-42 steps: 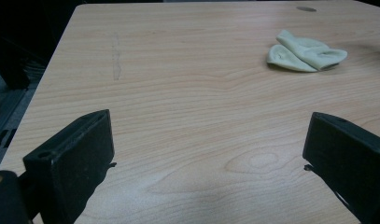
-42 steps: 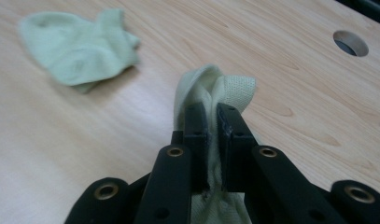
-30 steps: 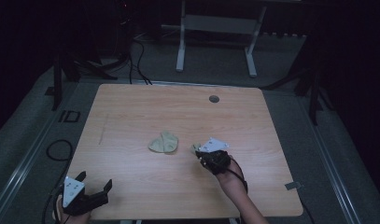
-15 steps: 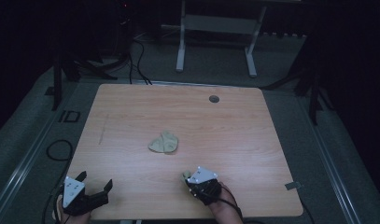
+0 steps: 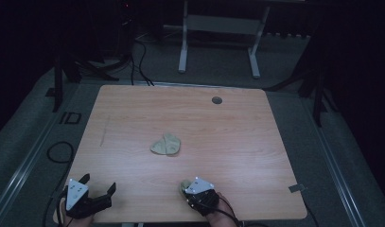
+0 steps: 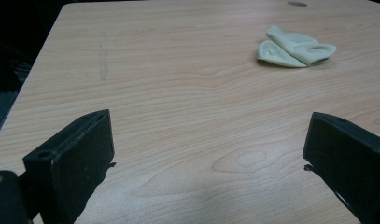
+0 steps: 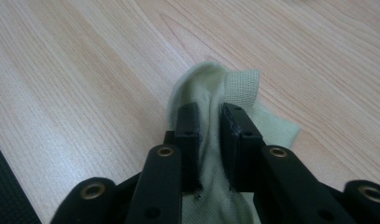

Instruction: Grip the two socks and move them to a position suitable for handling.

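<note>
Pale green sock (image 7: 211, 121) sits pinched between the nearly closed jaws of the right claw (image 7: 210, 116), its ribbed cuff poking out just beyond the tips and the rest trailing back under the claw onto the wooden bench (image 7: 85, 70). From the high view, the right claw (image 5: 190, 187) sits at the bench's near edge, held by a hand (image 5: 218, 215). A second pale green sock (image 5: 166, 144) lies crumpled well ahead of that claw. The left claw (image 5: 98, 187) rests far to the side at the near corner, jaws spread wide with nothing between them; the crumpled sock (image 6: 295, 46) lies well ahead of it.
</note>
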A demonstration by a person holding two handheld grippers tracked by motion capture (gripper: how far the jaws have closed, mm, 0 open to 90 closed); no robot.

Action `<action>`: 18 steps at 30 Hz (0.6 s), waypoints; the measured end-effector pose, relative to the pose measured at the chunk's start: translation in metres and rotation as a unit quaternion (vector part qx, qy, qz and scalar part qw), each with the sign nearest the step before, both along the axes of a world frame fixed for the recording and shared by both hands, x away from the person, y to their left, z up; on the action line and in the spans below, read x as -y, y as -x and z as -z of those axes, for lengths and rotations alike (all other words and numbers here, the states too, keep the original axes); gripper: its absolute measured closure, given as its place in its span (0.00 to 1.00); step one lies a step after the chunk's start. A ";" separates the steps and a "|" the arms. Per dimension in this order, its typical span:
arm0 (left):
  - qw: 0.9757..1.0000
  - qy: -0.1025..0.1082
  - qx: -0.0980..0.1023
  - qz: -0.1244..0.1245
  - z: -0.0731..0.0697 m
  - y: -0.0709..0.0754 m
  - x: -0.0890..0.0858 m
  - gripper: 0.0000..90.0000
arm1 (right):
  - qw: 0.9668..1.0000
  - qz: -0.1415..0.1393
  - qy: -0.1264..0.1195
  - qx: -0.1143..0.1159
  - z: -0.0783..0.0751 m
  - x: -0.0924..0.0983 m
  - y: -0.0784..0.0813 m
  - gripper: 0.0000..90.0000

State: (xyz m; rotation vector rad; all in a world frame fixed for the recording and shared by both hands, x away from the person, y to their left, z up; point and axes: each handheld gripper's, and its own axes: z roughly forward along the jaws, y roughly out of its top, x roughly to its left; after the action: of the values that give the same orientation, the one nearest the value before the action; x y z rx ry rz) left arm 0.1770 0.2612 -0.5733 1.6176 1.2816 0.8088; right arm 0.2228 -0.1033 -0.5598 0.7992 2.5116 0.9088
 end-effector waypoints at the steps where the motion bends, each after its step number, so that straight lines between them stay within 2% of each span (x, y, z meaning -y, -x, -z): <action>1: 1.000 -0.001 -0.001 0.002 0.000 0.000 0.001 0.02 | 1.000 -0.003 0.002 0.004 0.000 0.000 0.001 0.83; 4: 1.000 0.003 -0.001 0.018 0.000 0.000 0.006 0.02 | 1.000 -0.010 0.001 0.010 0.002 -0.001 0.003 0.75; 6: 0.999 0.006 -0.003 0.033 -0.001 0.000 0.014 0.02 | 1.000 -0.015 -0.005 0.000 0.001 0.000 0.004 0.71; 9: 0.998 0.018 -0.007 0.058 -0.004 0.001 0.026 0.02 | 1.000 -0.024 -0.011 0.004 -0.012 0.004 0.006 0.64; 11: 0.996 0.035 -0.008 0.087 -0.008 0.002 0.036 0.02 | 0.999 -0.025 -0.026 0.004 -0.025 0.010 0.005 0.62; 13: 0.993 0.033 -0.008 0.109 -0.013 0.002 0.050 0.02 | 0.999 -0.023 -0.038 0.012 -0.038 0.017 0.002 0.62; 14: 0.993 0.033 -0.008 0.109 -0.013 0.002 0.050 0.02 | 0.999 -0.023 -0.038 0.012 -0.038 0.017 0.002 0.62; 18: 0.990 0.033 -0.017 0.139 -0.025 0.001 0.078 0.06 | 0.999 -0.023 -0.044 0.010 -0.054 0.029 -0.012 0.62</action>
State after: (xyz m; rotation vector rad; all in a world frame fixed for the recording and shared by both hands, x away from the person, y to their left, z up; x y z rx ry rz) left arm 0.1757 0.1828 -0.5487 1.7148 1.0619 0.5635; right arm 0.2352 -0.1327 -0.5055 0.7576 2.4978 1.0445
